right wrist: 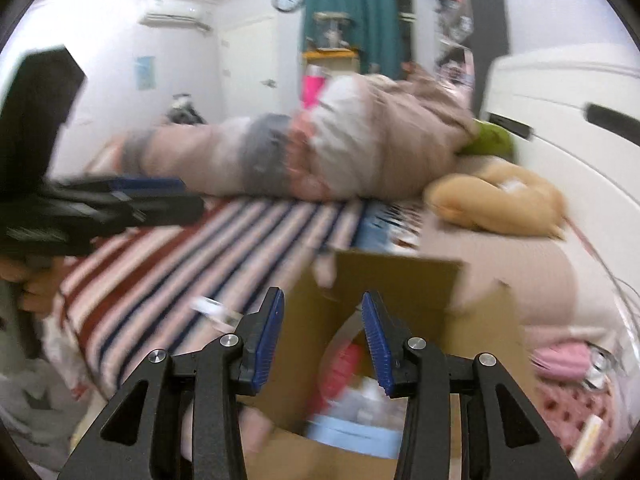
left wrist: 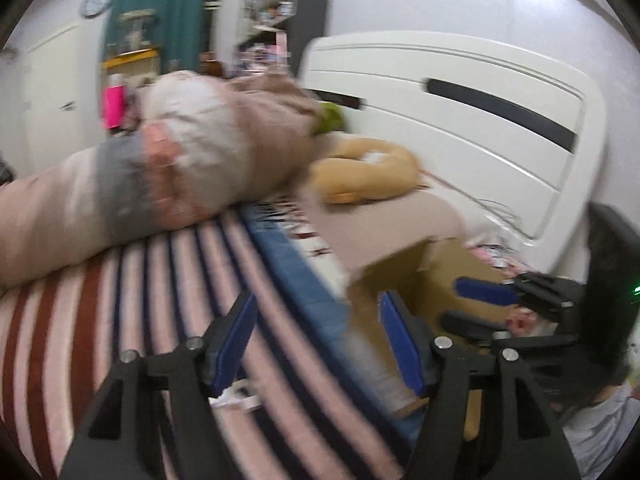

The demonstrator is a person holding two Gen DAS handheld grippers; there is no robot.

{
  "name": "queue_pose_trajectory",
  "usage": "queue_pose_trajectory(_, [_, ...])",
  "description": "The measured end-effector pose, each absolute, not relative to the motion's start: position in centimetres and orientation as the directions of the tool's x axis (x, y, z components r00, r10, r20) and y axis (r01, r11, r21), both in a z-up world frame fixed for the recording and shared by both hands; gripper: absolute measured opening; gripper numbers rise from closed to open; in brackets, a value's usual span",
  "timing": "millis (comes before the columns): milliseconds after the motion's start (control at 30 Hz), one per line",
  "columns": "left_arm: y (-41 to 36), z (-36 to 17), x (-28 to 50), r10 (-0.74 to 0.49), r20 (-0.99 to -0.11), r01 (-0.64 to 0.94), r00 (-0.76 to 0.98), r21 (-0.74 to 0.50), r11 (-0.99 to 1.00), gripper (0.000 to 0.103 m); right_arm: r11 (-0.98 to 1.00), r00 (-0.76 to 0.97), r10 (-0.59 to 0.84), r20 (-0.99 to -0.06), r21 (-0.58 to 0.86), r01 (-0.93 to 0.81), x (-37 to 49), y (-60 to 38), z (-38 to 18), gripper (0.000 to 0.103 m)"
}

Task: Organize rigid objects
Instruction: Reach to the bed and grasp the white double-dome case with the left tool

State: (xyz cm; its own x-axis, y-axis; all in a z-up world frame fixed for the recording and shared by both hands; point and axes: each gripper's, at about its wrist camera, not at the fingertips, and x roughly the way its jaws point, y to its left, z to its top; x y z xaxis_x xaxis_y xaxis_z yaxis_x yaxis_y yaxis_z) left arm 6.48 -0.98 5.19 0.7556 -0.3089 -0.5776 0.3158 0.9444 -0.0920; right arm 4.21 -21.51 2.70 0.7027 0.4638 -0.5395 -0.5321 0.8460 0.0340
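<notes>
Both views are motion-blurred. An open cardboard box stands beside the bed and holds several blurred items, one red and one light blue. It also shows in the left wrist view. My right gripper is open and empty, above the box opening. My left gripper is open and empty over the striped blanket near the bed edge. A small white object lies on the blanket near the box. The right gripper also shows in the left wrist view.
A rolled duvet lies across the bed. A tan plush toy and a green item lie by the white headboard. Pink cloth lies right of the box.
</notes>
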Motion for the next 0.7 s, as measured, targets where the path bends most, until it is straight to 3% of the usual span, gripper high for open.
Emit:
queue_pose_trajectory(267, [9.0, -1.4, 6.5, -0.143, -0.648, 0.122, 0.748, -0.078, 0.990, 0.066, 0.716, 0.526, 0.573, -0.628, 0.073, -0.694, 4.1, -10.8, -0.7, 0.049])
queue_pose_trajectory(400, [11.9, -6.1, 7.8, -0.160, -0.702, 0.086, 0.694, -0.139, 0.986, 0.067, 0.712, 0.455, 0.551, -0.700, 0.109, -0.694, 5.6, -7.7, -5.5, 0.061])
queue_pose_trajectory(700, [13.1, -13.5, 10.8, -0.201, -0.775, 0.036, 0.599, -0.225, 0.974, 0.067, 0.810, 0.450, 0.400, -0.798, 0.079, -0.581, 12.2, -5.7, -16.1, 0.062])
